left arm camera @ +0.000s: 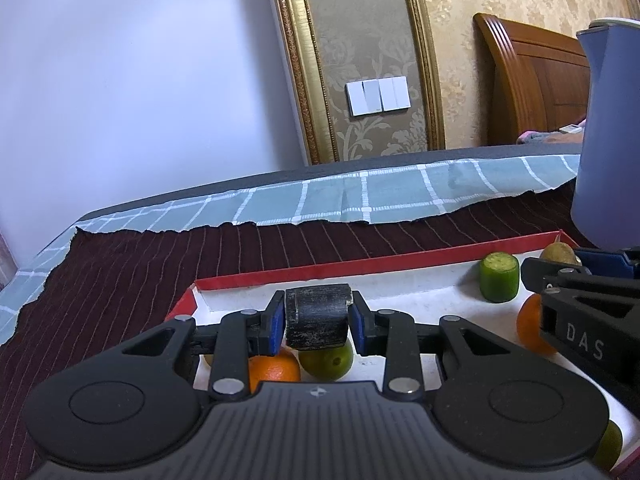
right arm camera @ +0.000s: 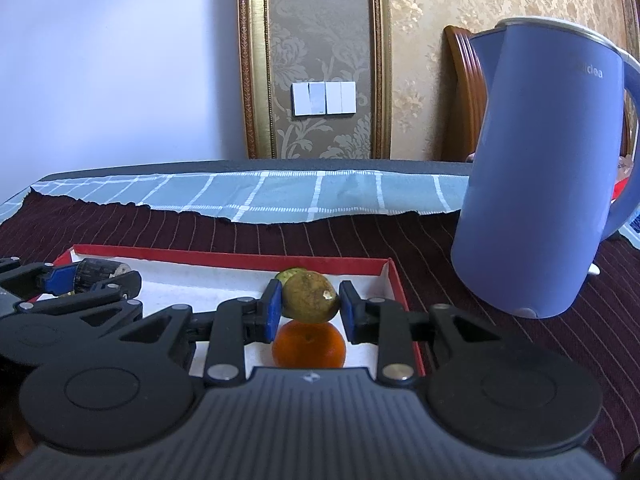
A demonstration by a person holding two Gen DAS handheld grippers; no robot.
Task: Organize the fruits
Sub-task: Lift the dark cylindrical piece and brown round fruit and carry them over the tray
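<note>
Black plastic linkages are filling the near part of both wrist views. The left hand-held gripper (left arm camera: 318, 322) is clamping a dark, scuffed cylindrical block (left arm camera: 317, 316) between its blue pads (left arm camera: 275, 326), holding it above the near left part of the red-rimmed tray (left arm camera: 320, 269). Just under that block an orange (left arm camera: 276, 370) and a green citrus fruit (left arm camera: 328, 360) are lying side by side, touching, on the tray's white floor. Another green fruit (left arm camera: 610, 448) is peeking out at the tray's near right edge.

The right hand-held gripper (right arm camera: 307, 307) is squeezing a brownish-green fruit (right arm camera: 310, 296) between its pads, holding it above a second orange (right arm camera: 309, 346) that is resting on the tray floor near the right wall. Behind the held fruit a green piece (right arm camera: 289, 274) is just showing.

Farther in, toward the tray's far right corner, a green cylinder with a pale cut top (left arm camera: 499, 278) is standing upright in the left wrist view.

The tray is sitting on a dark maroon striped cloth (left arm camera: 120, 276) covering the desk. Beyond the tray's right far corner a blue electric kettle (right arm camera: 544, 168) is standing upright on that cloth. A pale blue checked cloth (right arm camera: 280, 196) is running along the desk's far edge, and a wall switch panel (right arm camera: 324, 98) is showing on the wall behind.
</note>
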